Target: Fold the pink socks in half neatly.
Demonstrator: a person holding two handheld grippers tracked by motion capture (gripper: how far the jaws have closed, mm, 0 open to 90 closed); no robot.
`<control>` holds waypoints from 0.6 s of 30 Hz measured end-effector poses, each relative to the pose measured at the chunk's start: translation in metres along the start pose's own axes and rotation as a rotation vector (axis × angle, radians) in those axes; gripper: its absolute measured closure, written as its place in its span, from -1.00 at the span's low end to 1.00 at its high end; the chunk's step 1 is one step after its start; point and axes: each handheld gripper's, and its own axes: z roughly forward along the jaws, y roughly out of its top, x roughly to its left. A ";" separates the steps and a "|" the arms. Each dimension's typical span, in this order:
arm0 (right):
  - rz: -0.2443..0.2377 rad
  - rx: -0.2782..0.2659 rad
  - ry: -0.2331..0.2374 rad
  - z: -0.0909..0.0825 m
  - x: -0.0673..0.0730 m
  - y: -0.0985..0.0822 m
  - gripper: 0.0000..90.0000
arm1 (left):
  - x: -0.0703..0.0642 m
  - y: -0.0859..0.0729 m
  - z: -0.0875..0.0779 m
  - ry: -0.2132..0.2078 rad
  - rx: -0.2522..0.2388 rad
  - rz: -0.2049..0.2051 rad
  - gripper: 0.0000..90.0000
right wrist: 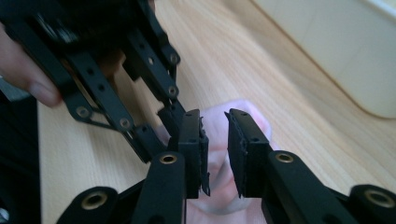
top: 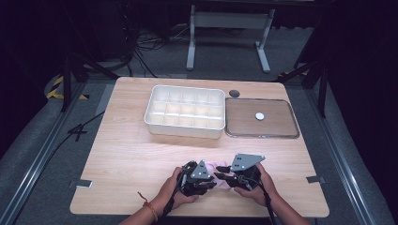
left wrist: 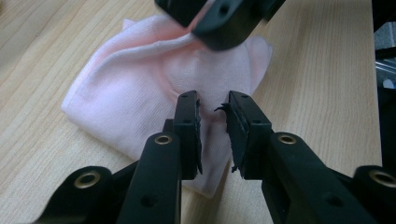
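A pale pink cloth lies crumpled on the wooden table near its front edge, between my two grippers. In the left gripper view the left gripper points down onto the pink cloth, its jaws closed to a narrow gap with a crease of fabric drawn in between them. The right gripper pinches a raised fold at the cloth's far side. In the right gripper view the right gripper has bunched cloth between its pads, and the left gripper stands close on its left. From above, the left gripper and the right gripper nearly meet.
A white tray divided into several compartments stands at the middle back; its wall also appears in the right gripper view. To its right lies a flat clear-rimmed tray holding a small white disc. A dark round spot sits behind it.
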 end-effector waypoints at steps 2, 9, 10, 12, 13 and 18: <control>-0.019 0.051 -0.026 0.008 -0.001 -0.006 0.66 | 0.000 -0.001 0.000 -0.004 -0.001 -0.004 0.64; -0.020 0.107 -0.056 0.011 -0.010 -0.021 0.60 | 0.001 -0.004 -0.002 -0.004 -0.006 0.001 0.64; -0.023 0.109 -0.056 0.010 -0.010 -0.021 0.60 | 0.001 -0.004 -0.003 -0.006 -0.008 -0.006 0.63; -0.016 0.120 -0.042 0.013 -0.010 -0.023 0.62 | 0.001 -0.004 -0.005 0.000 -0.004 -0.009 0.50; -0.016 0.120 -0.042 0.013 -0.010 -0.023 0.62 | 0.002 -0.005 -0.007 0.005 -0.008 -0.022 0.50; 0.018 0.099 -0.011 0.016 -0.014 -0.027 0.65 | 0.018 -0.014 -0.026 0.049 -0.060 -0.152 0.19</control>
